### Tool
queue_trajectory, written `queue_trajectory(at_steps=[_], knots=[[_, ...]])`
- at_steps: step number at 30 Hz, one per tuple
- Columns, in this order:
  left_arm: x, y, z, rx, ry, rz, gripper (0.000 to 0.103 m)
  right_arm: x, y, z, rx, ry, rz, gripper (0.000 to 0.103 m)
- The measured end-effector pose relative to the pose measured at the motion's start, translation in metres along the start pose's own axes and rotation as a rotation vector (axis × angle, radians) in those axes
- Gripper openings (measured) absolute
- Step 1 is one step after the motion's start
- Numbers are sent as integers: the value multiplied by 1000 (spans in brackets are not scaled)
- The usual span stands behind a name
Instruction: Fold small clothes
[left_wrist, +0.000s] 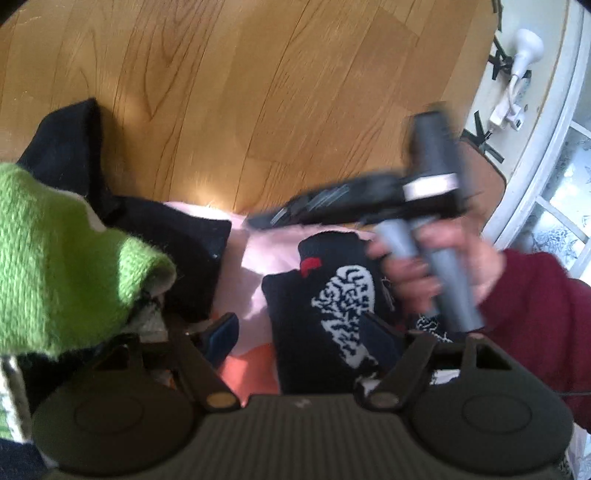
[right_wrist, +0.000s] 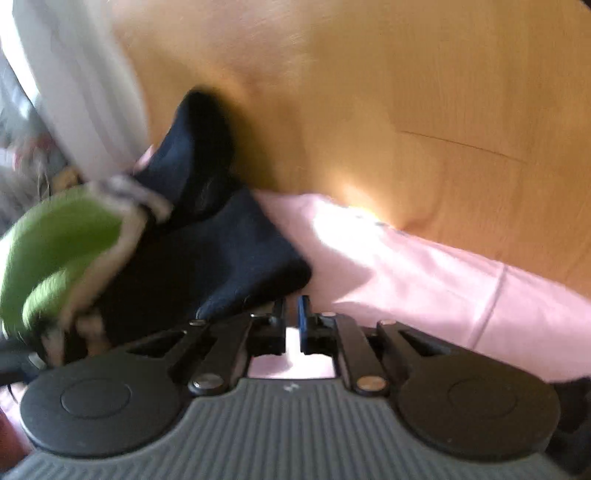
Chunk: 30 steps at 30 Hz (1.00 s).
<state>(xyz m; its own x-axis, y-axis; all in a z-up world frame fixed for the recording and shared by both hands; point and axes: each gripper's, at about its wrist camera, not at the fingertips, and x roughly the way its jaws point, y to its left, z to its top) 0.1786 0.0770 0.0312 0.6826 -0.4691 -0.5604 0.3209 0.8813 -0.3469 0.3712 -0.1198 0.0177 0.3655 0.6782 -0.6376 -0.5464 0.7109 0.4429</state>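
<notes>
The left gripper (left_wrist: 299, 332) hangs with its jaws spread wide and empty above a black sock with a white speckled patch (left_wrist: 325, 299), which lies on pale pink cloth (left_wrist: 258, 254) on the wooden floor (left_wrist: 229, 92). Beside it lie a fuzzy lime-green sock (left_wrist: 55, 251) and a plain black sock (right_wrist: 207, 258). The right gripper (right_wrist: 293, 314), held by a hand (left_wrist: 443, 266), has its jaws nearly together, gripping nothing.

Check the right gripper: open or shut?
Shut: the right gripper has its fingers nearly together, only a slit between them, nothing held.

Sunlit wood floor (left_wrist: 258, 92), perhaps white door (left_wrist: 546, 122)
</notes>
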Motion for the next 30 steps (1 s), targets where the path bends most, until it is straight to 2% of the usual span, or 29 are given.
queue_trajectory(at_steps=[2, 5, 7, 8, 11, 16, 19, 22, 24, 27, 30], knots=[[0, -1, 0, 4, -3, -3, 75, -35, -7, 1, 39, -67, 67, 12], [2, -2, 0, -3, 1, -1, 75, -80, -2, -2, -15, -101, 86, 22], [0, -2, 0, -2, -4, 0, 75, -99, -4, -9, -46, -92, 83, 46], [-2, -4, 0, 3, -11, 2, 77, -108, -7, -16, -52, -83, 69, 48], [-10, -12, 0, 35, -34, 10, 78, -133, -16, -41, -15, -68, 5, 48], [-25, -31, 3, 93, -82, -25, 78, -219, -44, -112, 234, -194, 16, 50], [-27, -39, 3, 113, -91, -32, 78, -260, -48, -165, 402, -218, 38, 50], [-30, -46, 3, 132, -94, -34, 78, -279, -36, -206, 478, -216, -23, 50], [-33, -52, 3, 145, -98, -47, 78, -290, -32, -225, 521, -256, -82, 50], [-40, -64, 0, 166, -103, -77, 78, -309, -47, -246, 646, -357, -139, 49], [-47, -76, -8, 195, -104, -94, 78, -314, -63, -255, 741, -382, -240, 49]])
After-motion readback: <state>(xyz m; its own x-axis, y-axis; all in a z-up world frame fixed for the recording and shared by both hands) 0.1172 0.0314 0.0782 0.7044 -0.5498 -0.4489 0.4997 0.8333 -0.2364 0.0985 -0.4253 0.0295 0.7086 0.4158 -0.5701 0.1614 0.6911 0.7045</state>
